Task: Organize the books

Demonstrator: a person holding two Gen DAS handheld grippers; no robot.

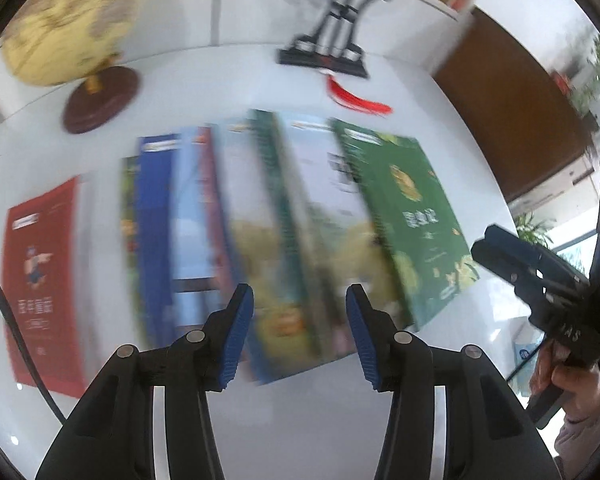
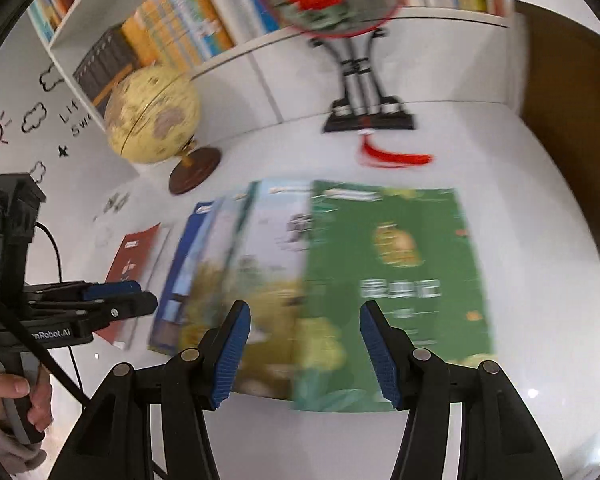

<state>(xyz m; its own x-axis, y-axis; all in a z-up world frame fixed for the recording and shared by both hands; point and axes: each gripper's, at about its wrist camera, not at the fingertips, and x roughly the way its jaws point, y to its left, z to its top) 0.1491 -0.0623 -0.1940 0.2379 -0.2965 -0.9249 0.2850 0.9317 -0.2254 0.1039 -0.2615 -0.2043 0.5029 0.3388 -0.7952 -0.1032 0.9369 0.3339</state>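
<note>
Two grippers up over a white table (image 1: 400, 92), both angled down at a fanned row of books (image 1: 260, 220). Left gripper (image 1: 300, 320): jaws apart, blue pads (image 1: 236, 336) bare, nothing between them but the blurred covers well below. Right gripper (image 2: 305, 354): same story, jaws parted, nothing clamped, no contact with any cover.

Books lying flat on the table, overlapped like a spread hand of cards. Green book (image 2: 396, 280) on top at the right end of the fan, its cover fully showing; next to it a pale cover with a yellow-green picture (image 2: 268, 280), then a blue one (image 2: 184, 256) at the left end. Off on its own, further left and clear of the fan, a red book (image 1: 40, 280) flat on the table.

Behind the fan, near the wall: a yellow globe (image 2: 152, 116) on a dark round base, and a round fan ornament on a black stand (image 2: 364, 80) with a red tassel (image 2: 396, 158) trailing onto the table. Above, a shelf (image 2: 236, 56) packed with upright spines.

Everything smeared with motion blur; titles unreadable. In the right wrist view, a hand (image 2: 12, 400) wrapped around the handle of the other tool at lower left.
</note>
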